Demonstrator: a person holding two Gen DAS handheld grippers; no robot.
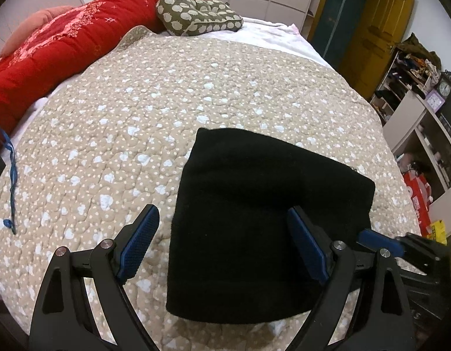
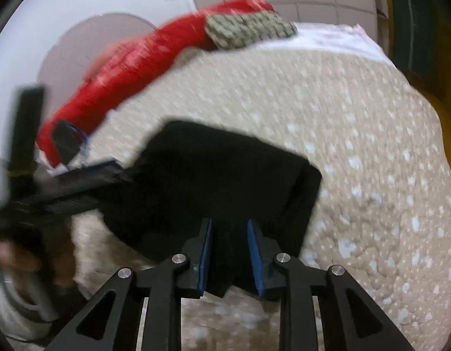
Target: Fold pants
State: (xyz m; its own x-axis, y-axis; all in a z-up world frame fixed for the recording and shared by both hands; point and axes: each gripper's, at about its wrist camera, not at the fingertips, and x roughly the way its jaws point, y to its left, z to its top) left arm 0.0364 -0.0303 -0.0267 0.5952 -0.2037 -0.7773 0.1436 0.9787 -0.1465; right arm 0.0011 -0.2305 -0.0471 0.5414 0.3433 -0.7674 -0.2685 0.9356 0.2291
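The black pants [image 1: 254,219] are seen folded into a compact rectangle on the beige quilt [image 1: 167,93] of the bed, near its front right part. Wide bare quilt is left to the left and behind; a red duvet [image 1: 55,46] and a green pillow [image 1: 196,14] are kept well apart. The left claw [image 1: 225,248] is spread wide, nothing gripped. The right claw [image 2: 229,259] is closed narrowly on the pants' near edge.
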